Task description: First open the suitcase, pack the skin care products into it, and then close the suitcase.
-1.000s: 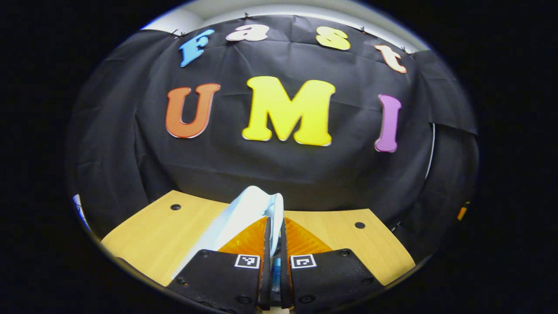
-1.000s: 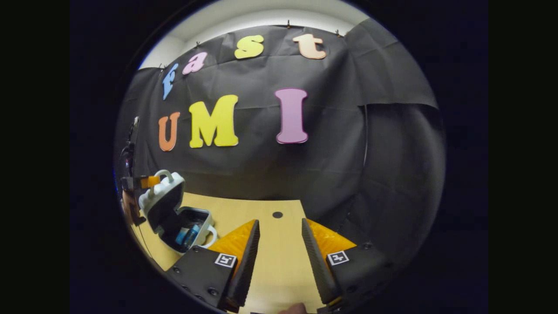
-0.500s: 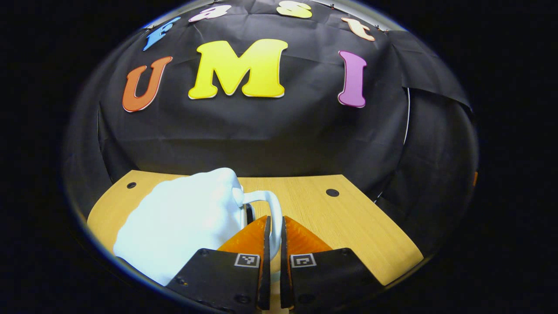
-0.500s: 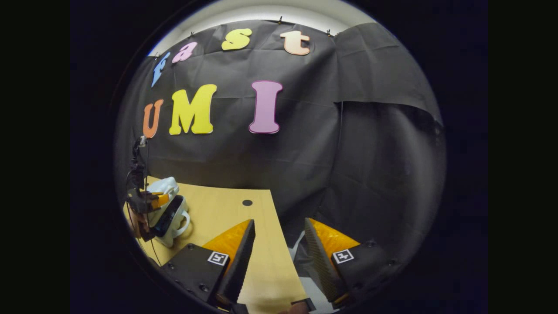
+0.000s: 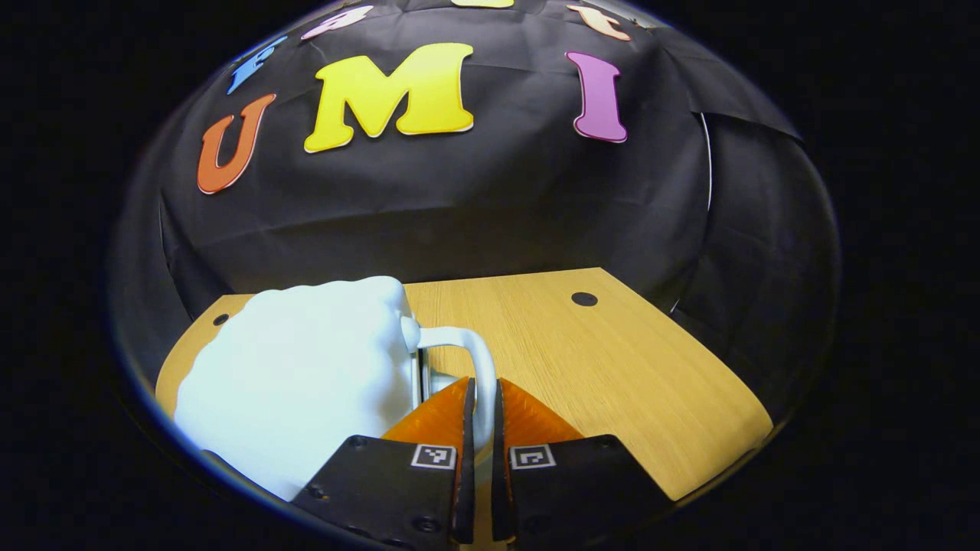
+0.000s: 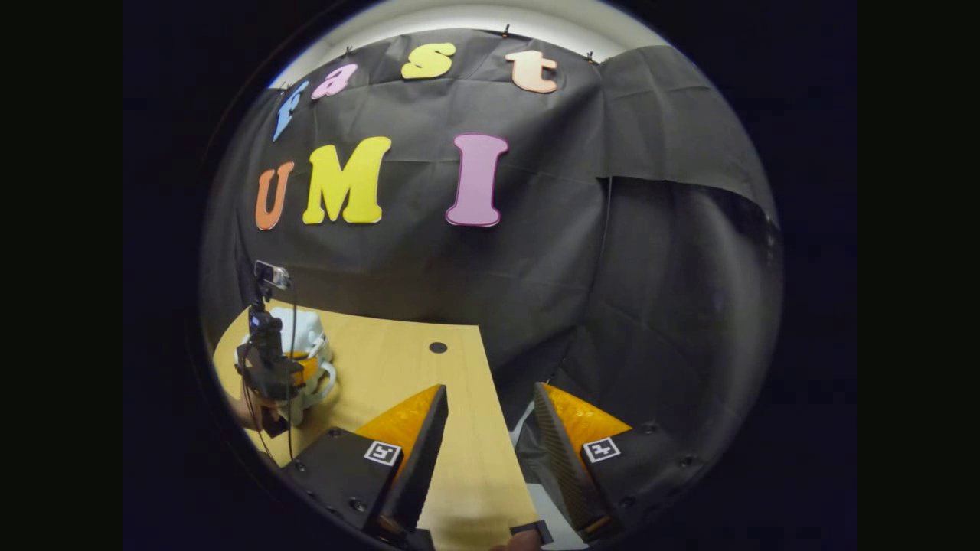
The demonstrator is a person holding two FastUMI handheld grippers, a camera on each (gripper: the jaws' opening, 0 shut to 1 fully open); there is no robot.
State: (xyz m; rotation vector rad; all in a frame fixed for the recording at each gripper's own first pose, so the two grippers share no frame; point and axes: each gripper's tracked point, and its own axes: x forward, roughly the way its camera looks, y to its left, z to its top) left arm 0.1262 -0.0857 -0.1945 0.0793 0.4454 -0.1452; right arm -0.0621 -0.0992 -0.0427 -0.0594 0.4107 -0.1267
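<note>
Two square black-and-white markers sit on each gripper's finger mounts; no other writing can be read on the task's things. In the left gripper view, the left gripper [image 5: 482, 428] is clenched on the white handle [image 5: 481, 367] of the white suitcase [image 5: 298, 383], both fingers pressing its lower end. The suitcase lies closed on the wooden table [image 5: 612, 383], its lid down on the base, left of the fingers. One second ago the lid stood raised and blue bottles showed inside; half a second ago a dark gap remained at the lid edge; now the shells meet and no contents show. In the right gripper view, the right gripper [image 6: 486, 440] is released, fingers spread wide over the table's right edge [image 6: 459, 428], holding nothing. At far left of this view the suitcase [image 6: 302, 337] rests on the table, with the left gripper [image 6: 268, 367] at its handle. The right gripper is well apart from the suitcase.
</note>
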